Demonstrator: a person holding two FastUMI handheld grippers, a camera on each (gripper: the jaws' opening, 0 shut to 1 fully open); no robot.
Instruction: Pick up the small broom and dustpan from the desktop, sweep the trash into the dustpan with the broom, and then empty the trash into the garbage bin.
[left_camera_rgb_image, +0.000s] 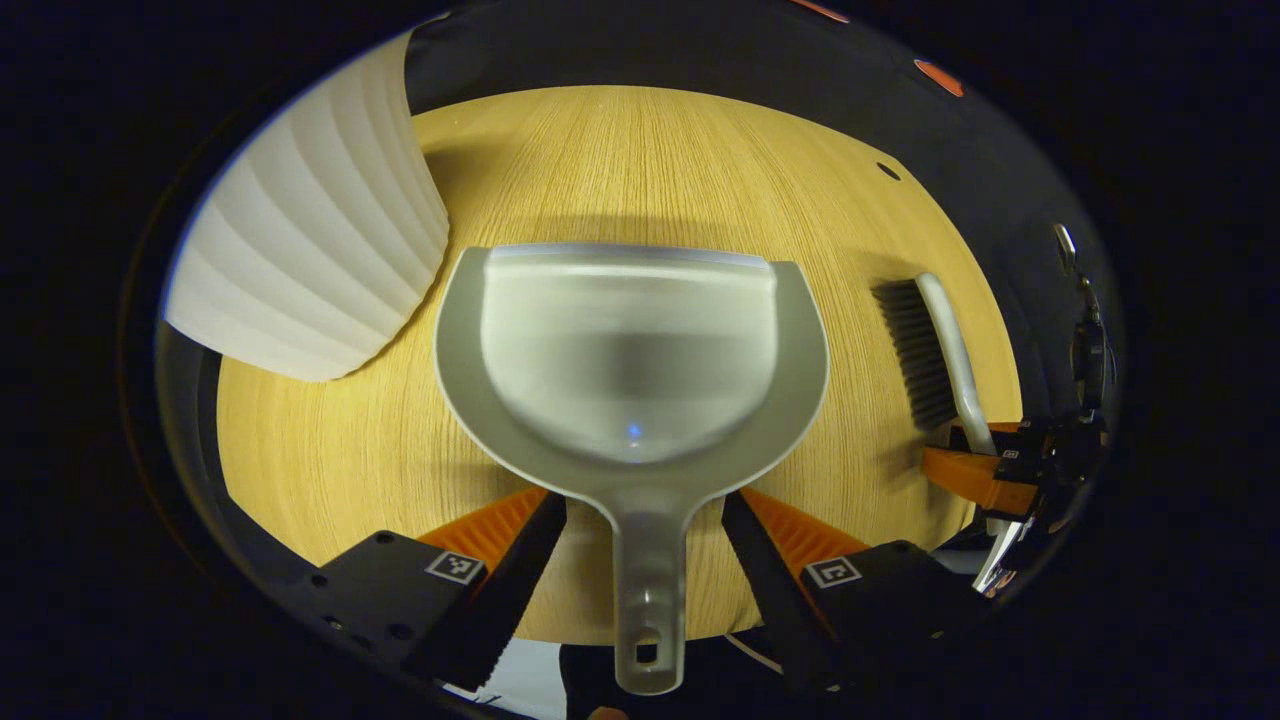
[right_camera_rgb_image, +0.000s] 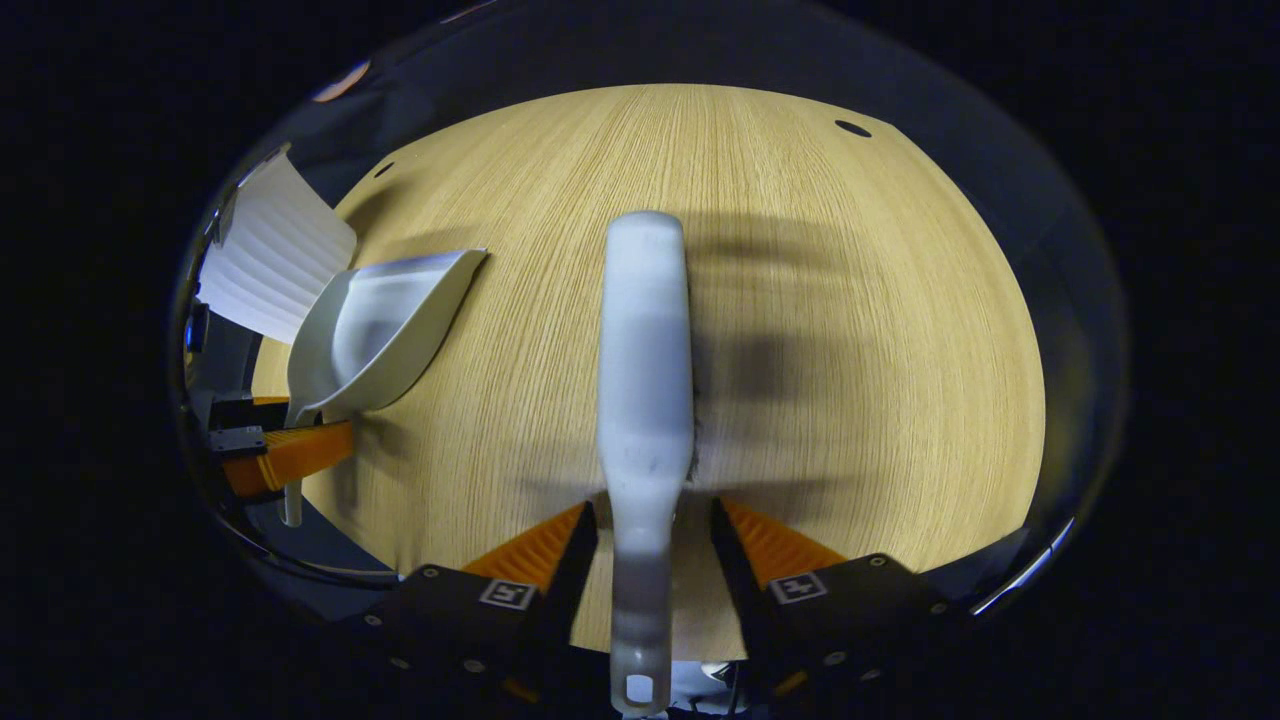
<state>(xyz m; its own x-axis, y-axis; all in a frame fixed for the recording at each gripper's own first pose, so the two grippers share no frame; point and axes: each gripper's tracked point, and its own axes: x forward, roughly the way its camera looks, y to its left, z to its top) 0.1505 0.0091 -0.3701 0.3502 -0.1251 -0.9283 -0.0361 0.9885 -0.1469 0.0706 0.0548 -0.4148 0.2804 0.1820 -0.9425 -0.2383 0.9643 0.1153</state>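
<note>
The pale translucent dustpan (left_camera_rgb_image: 630, 340) sits on the wooden table (left_camera_rgb_image: 330, 450), its scoop empty and its handle running back over the near edge. My left gripper (left_camera_rgb_image: 645, 500) is open, one finger on each side of that handle, with strips of wood showing in both gaps. The small broom (right_camera_rgb_image: 645, 350) points away, its pale back up and dark bristles (left_camera_rgb_image: 915, 350) down. My right gripper (right_camera_rgb_image: 650, 515) is open astride the broom handle, with narrow gaps. No trash shows on the table. The dustpan (right_camera_rgb_image: 375, 325) and left gripper (right_camera_rgb_image: 285, 455) appear in the right gripper view.
A white ribbed garbage bin (left_camera_rgb_image: 310, 240) stands at the table's far left, just beyond the dustpan, also seen as the bin (right_camera_rgb_image: 270, 255). The right gripper (left_camera_rgb_image: 1000, 475) sits at the table's right edge. Bare wood (right_camera_rgb_image: 880, 350) spreads right of the broom.
</note>
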